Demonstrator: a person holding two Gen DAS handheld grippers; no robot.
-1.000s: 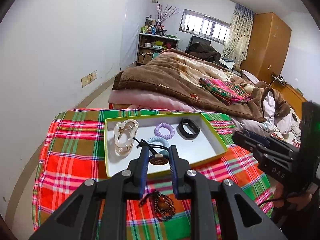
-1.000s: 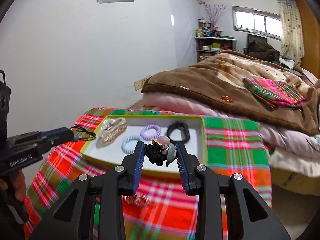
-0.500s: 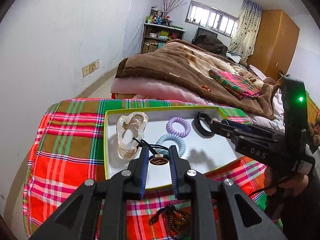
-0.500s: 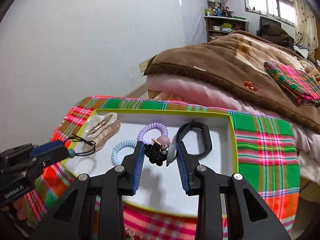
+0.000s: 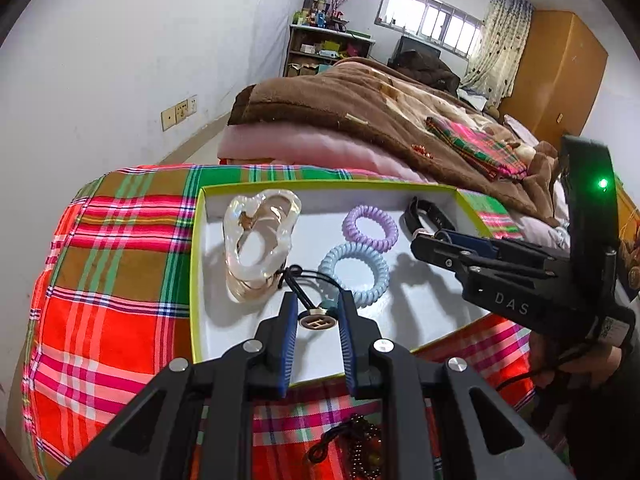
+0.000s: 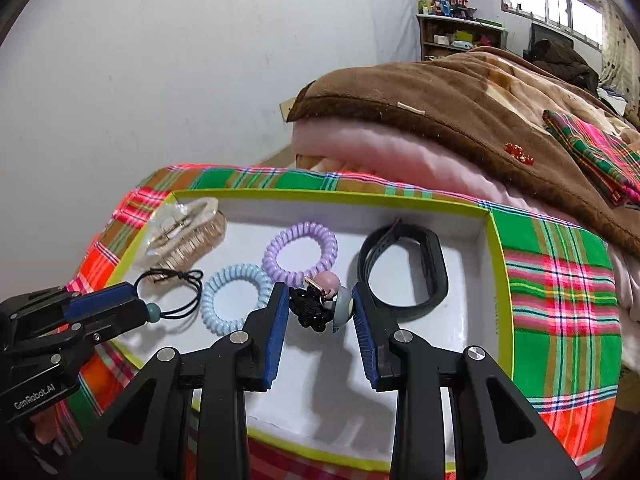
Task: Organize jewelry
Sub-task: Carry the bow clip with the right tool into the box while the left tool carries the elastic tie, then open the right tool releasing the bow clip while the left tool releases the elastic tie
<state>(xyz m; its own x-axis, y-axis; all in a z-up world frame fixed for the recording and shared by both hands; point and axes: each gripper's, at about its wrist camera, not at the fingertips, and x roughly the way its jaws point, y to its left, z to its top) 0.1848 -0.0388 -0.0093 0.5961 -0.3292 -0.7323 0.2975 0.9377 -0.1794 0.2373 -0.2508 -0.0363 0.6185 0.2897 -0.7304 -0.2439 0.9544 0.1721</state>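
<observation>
My left gripper (image 5: 318, 308) is shut on a black elastic hair tie with a round bronze charm (image 5: 318, 322), and its cord loops over the tray. A white tray with a yellow-green rim (image 5: 196, 280) lies on the plaid cloth. In it lie a clear claw clip (image 5: 260, 240), a blue spiral hair tie (image 5: 354, 274), a purple spiral hair tie (image 5: 370, 228) and a black band (image 5: 428, 216). My right gripper (image 6: 320, 300) is shut on a black hair tie with pink and grey beads (image 6: 326, 296), hanging low over the middle of the tray (image 6: 502, 280). The left gripper (image 6: 132, 304) shows at the tray's left edge.
A dark beaded bracelet (image 5: 360, 448) lies on the plaid cloth (image 5: 100, 300) in front of the tray. Behind the tray is a bed with a brown blanket (image 6: 460, 100) over pink bedding. A white wall stands to the left.
Both grippers have come down and forward over the tray, each still holding its hair tie. The right gripper has moved in from the right to above the tray's middle.
</observation>
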